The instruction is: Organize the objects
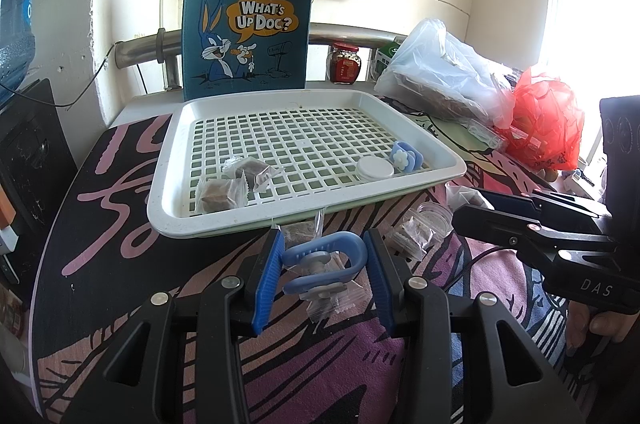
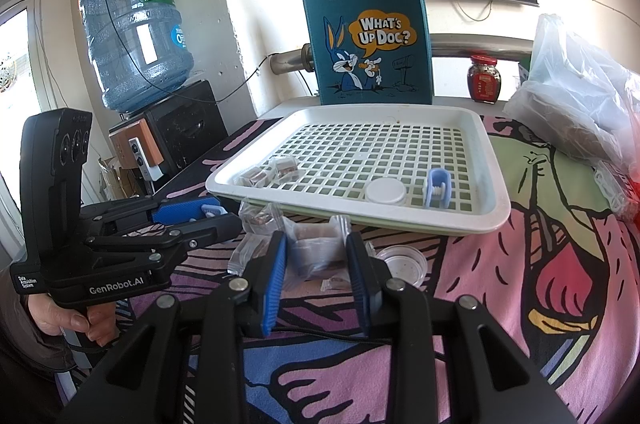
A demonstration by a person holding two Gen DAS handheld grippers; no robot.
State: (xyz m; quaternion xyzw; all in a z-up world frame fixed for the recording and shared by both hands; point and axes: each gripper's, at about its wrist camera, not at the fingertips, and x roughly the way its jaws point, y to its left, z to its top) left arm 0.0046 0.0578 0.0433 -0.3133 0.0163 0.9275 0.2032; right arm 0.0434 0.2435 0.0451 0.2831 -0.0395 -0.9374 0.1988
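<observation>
My left gripper has its jaws around a blue U-shaped clip in front of the white slotted tray; the pads sit at or just off the clip's sides. My right gripper is closed on a wrapped brown snack packet just before the tray. In the tray lie two wrapped brown snacks, a white round lid and a second blue clip. The left gripper also shows in the right wrist view.
Loose snack wrappers and a clear round dish lie on the patterned cloth by the tray. A blue Bugs Bunny tote stands behind the tray. Plastic bags, a red bag and a jar sit at the right.
</observation>
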